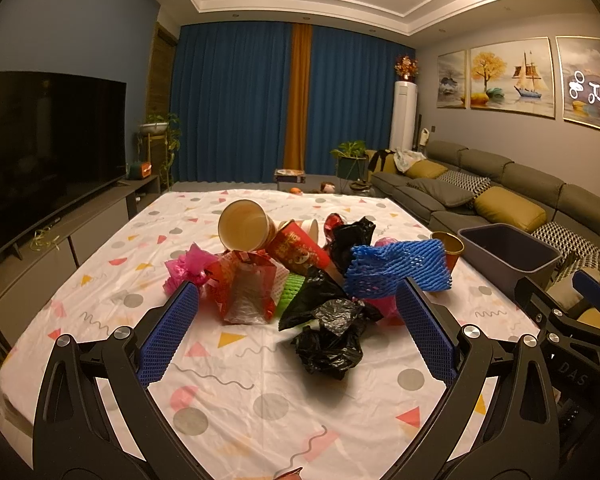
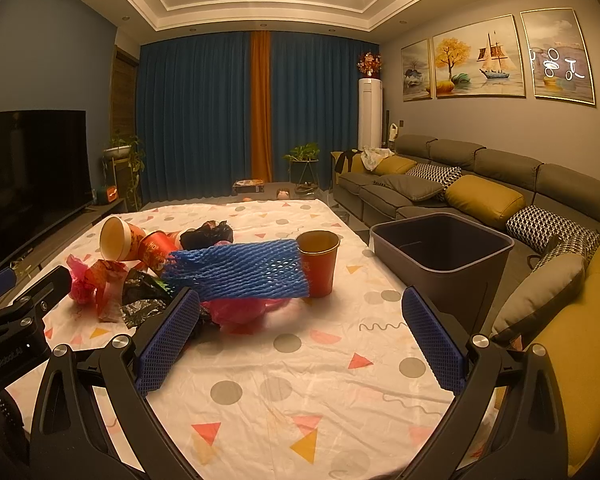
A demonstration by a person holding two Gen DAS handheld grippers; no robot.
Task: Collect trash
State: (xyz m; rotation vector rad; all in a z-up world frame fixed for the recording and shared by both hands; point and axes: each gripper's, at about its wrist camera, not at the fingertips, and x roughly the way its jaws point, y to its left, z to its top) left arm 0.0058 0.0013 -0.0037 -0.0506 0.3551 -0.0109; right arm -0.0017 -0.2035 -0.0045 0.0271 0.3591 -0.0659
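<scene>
On the patterned tabletop [image 2: 300,380] the grey bin [image 2: 444,256] stood empty at the right edge while the trash pile [image 1: 300,276] — cups, bags, blue foam netting [image 2: 240,272] — lay uncollected, left gripper [image 1: 300,320] and right gripper [image 2: 300,320] both hovering with fingers spread, holding nothing.

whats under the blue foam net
The blue foam net lies across pink plastic wrap that shows below its lower edge, with crumpled black bags to the left. Whatever lies beneath its middle is covered.
</scene>
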